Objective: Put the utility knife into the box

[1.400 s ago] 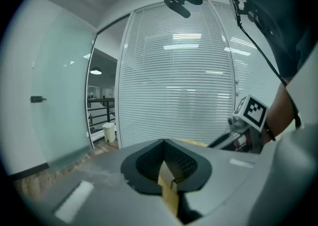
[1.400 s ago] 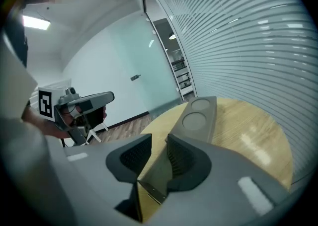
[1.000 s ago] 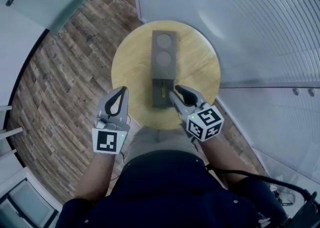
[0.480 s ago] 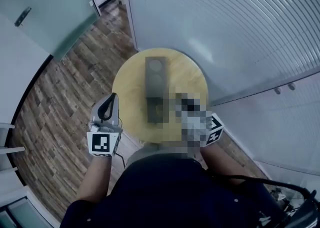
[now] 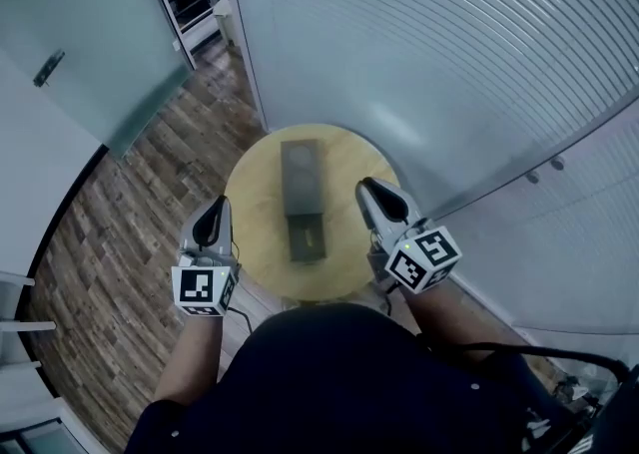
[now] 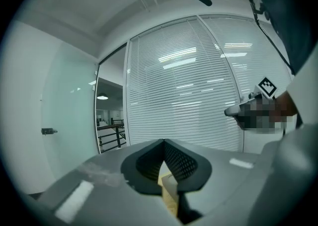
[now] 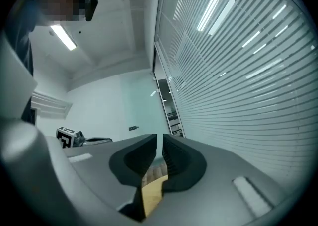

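Round wooden table (image 5: 255,205) carried a long dark box (image 5: 301,175) at its middle. The box's tray was slid out at the end nearer the person, and the utility knife (image 5: 311,238) lay in that tray as a small yellowish shape, detail too small to tell. Left tool (image 5: 218,207) was left of the box, at the table's left edge, not touching the box. Its jaws were closed tip to tip with nothing between them. Right tool (image 5: 367,189) was right of the box, over the table's right side, also clear of the box. Its jaws were closing with a narrow gap left, nothing held between them. Plank floor (image 5: 120,193) lay left of the box, slatted glass wall (image 5: 449,53) behind and right of it.
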